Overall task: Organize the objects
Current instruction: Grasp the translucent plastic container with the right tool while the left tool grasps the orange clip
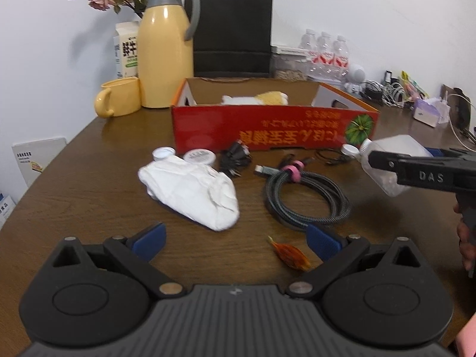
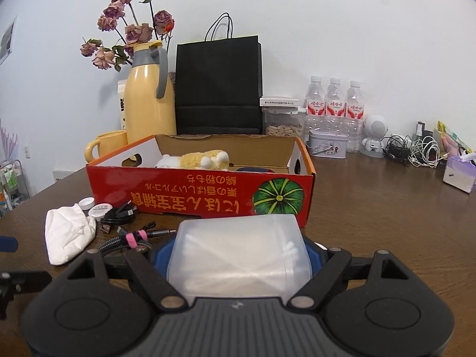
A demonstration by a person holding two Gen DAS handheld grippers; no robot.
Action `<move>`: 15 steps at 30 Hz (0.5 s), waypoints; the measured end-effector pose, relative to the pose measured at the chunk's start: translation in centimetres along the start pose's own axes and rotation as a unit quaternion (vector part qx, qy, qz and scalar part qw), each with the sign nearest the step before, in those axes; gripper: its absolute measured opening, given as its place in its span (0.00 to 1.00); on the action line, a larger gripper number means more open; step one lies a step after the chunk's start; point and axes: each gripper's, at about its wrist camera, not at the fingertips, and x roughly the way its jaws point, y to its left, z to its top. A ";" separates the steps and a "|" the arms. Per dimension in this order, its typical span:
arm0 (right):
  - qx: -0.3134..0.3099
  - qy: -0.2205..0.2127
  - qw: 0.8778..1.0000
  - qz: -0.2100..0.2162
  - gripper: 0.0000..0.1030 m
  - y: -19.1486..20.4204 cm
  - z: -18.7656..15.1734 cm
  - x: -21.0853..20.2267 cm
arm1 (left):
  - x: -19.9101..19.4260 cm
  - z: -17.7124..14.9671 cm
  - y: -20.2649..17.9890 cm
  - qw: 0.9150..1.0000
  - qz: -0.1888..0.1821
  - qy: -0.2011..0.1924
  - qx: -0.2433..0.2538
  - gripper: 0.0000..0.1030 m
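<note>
A red cardboard box (image 1: 267, 128) (image 2: 193, 196) stands open on the brown table with a yellow plush toy (image 2: 202, 159) inside. My right gripper (image 2: 238, 255) is shut on a translucent plastic bottle (image 2: 241, 255) and holds it above the table just in front of the box; the bottle also shows in the left wrist view (image 1: 389, 160). My left gripper (image 1: 235, 238) is open and empty over the table, near a white crumpled cloth (image 1: 193, 193), a coiled grey cable (image 1: 306, 199) and an orange candy wrapper (image 1: 290, 255).
Two small white lids (image 1: 162, 152) (image 1: 199, 157) and a black cable bundle (image 1: 235, 157) lie before the box. A yellow jug (image 1: 166, 47), yellow mug (image 1: 119, 101), black bag (image 1: 232, 32), water bottles (image 2: 336, 107), tin (image 2: 327, 145) and cables (image 2: 416, 148) line the back.
</note>
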 end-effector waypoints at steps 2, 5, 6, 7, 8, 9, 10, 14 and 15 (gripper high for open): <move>-0.001 0.001 1.000 -0.002 0.79 0.0 -0.1 -0.2 | 0.0 -0.2 -0.4 1.000 -0.009 0.004 0.004 0.89; -0.002 0.002 1.000 -0.004 0.79 0.0 -0.2 -0.3 | 0.1 -0.4 -1.1 1.000 -0.022 0.009 0.010 0.80; -0.003 0.002 1.000 -0.005 0.79 0.0 -0.2 -0.3 | 0.2 -0.4 -1.3 1.000 -0.025 0.010 0.013 0.78; -0.003 0.003 1.000 -0.005 0.79 0.0 -0.2 -0.3 | 0.4 -0.5 -1.6 0.999 -0.028 0.011 0.015 0.73; -0.004 0.004 1.000 -0.005 0.79 0.0 -0.2 -0.3 | 0.6 -0.5 -1.7 0.999 -0.029 0.014 0.016 0.66; -0.004 0.003 1.000 -0.006 0.79 0.0 -0.2 -0.3 | 0.8 -0.6 -1.9 0.999 -0.030 0.017 0.017 0.62; -0.005 0.004 1.000 -0.006 0.79 0.0 -0.2 -0.3 | 1.0 -0.6 -2.1 0.999 -0.033 0.021 0.019 0.53; -0.007 0.005 1.000 -0.005 0.79 0.0 -0.2 -0.3 | 1.0 -1.0 -2.9 0.998 -0.037 0.018 0.038 0.14; -0.007 0.005 1.000 -0.005 0.79 0.0 -0.2 -0.3 | 0.9 -1.0 -3.0 0.998 -0.039 0.017 0.038 0.14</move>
